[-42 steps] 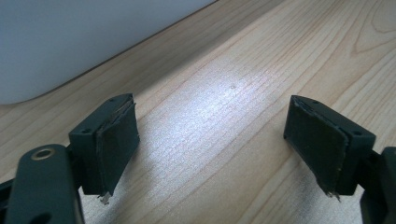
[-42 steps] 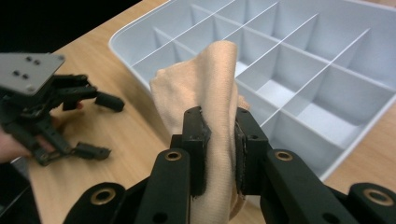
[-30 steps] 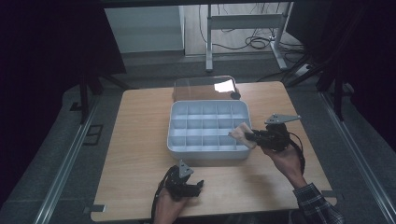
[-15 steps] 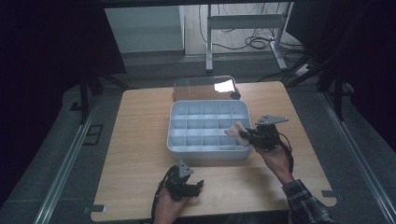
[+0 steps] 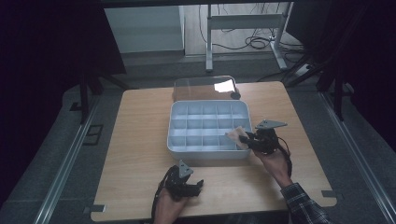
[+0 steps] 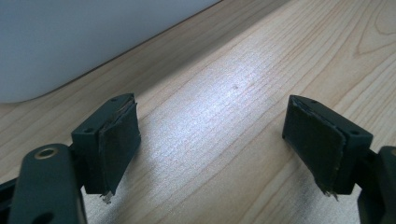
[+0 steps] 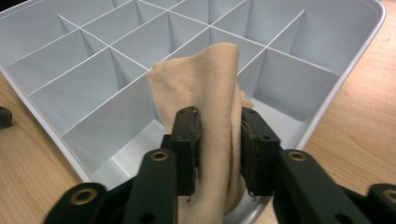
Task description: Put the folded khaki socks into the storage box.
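A pale grey divided tray (image 5: 208, 108) sits mid-table, its compartments bare. My right gripper (image 5: 243, 139) reaches over the tray's near right corner, shut on a beige cloth (image 5: 236, 136). In the right gripper view the cloth (image 7: 212, 88) stands up folded between the jaws of that gripper (image 7: 218, 135), above the tray's (image 7: 322, 112) corner compartments. My left gripper (image 5: 197, 187) rests low on the table near the front edge, left of the tray's near side. In the left gripper view this gripper (image 6: 210, 142) is open with only bare wood between its fingers.
A clear lid (image 5: 205, 87) lies behind the tray at the table's far edge, with a small dark thing (image 5: 236, 95) at its right corner. The wooden table (image 5: 140, 140) has bare room left and right of the tray. Dark curtains and floor rails flank the table.
My right gripper has moved left and toward the tray with the cloth, from beside its right wall to over its near right corner. The left gripper has stayed put.
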`<state>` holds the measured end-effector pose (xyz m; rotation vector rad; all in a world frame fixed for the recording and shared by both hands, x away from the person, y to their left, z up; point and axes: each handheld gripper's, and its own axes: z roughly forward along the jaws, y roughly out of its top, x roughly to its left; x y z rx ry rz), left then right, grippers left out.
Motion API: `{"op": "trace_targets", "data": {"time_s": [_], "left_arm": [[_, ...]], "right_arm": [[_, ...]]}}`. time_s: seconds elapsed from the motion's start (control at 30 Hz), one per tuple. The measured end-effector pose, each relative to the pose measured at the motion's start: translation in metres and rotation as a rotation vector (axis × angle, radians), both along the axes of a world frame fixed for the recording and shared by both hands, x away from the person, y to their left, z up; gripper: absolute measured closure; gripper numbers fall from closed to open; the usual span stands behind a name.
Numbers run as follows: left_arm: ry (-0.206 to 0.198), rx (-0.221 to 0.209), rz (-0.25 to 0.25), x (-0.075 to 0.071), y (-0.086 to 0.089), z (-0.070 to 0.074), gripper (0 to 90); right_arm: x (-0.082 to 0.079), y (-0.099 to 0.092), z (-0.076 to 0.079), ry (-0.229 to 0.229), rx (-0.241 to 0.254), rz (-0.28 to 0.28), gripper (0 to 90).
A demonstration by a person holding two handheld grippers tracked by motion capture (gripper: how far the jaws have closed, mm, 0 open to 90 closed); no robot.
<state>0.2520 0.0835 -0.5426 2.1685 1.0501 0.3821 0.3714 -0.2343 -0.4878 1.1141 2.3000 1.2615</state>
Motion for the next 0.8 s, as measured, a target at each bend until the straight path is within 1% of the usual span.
{"op": "trace_targets", "data": {"time_s": [0.13, 0.27, 0.33, 0.37, 0.4, 0.5, 0.63, 0.7, 0.73, 0.8], "left_arm": [[0.000, 0.000, 0.000, 0.000, 0.000, 0.000, 18.7], [0.000, 0.000, 0.000, 0.000, 0.000, 0.000, 18.7], [0.000, 0.000, 0.000, 0.000, 0.000, 0.000, 18.7], [0.000, 0.000, 0.000, 0.000, 0.000, 0.000, 18.7], [0.000, 0.001, 0.000, 0.000, 0.000, 0.000, 18.7], [-0.001, 0.000, 0.000, 0.000, 0.000, 0.000, 18.7], [0.000, 0.000, 0.000, 0.000, 0.000, 0.000, 18.7], [0.000, 0.000, 0.000, 0.000, 0.000, 0.000, 18.8], [0.000, 0.000, 0.000, 0.000, 0.000, 0.000, 18.7], [0.000, 0.000, 0.000, 0.000, 0.000, 0.000, 18.8]], "right_arm": [[-0.003, -0.002, 0.003, 0.007, 0.008, 0.007, 61.5], [-0.007, -0.006, 0.009, -0.003, 0.003, 0.005, 61.6], [-0.009, -0.008, 0.012, -0.005, -0.001, 0.005, 68.1], [-0.010, -0.009, 0.014, -0.006, -0.003, 0.005, 73.4], [-0.011, -0.009, 0.014, 0.001, -0.005, 0.010, 77.0], [-0.012, -0.008, 0.012, 0.013, -0.020, 0.016, 79.6], [-0.012, -0.005, 0.006, 0.035, -0.040, 0.022, 79.7], [-0.013, -0.005, 0.005, 0.041, -0.032, 0.029, 78.8], [-0.014, -0.004, 0.005, 0.041, -0.035, 0.034, 76.8], [-0.015, -0.004, 0.008, 0.043, -0.040, 0.040, 69.9]]}}
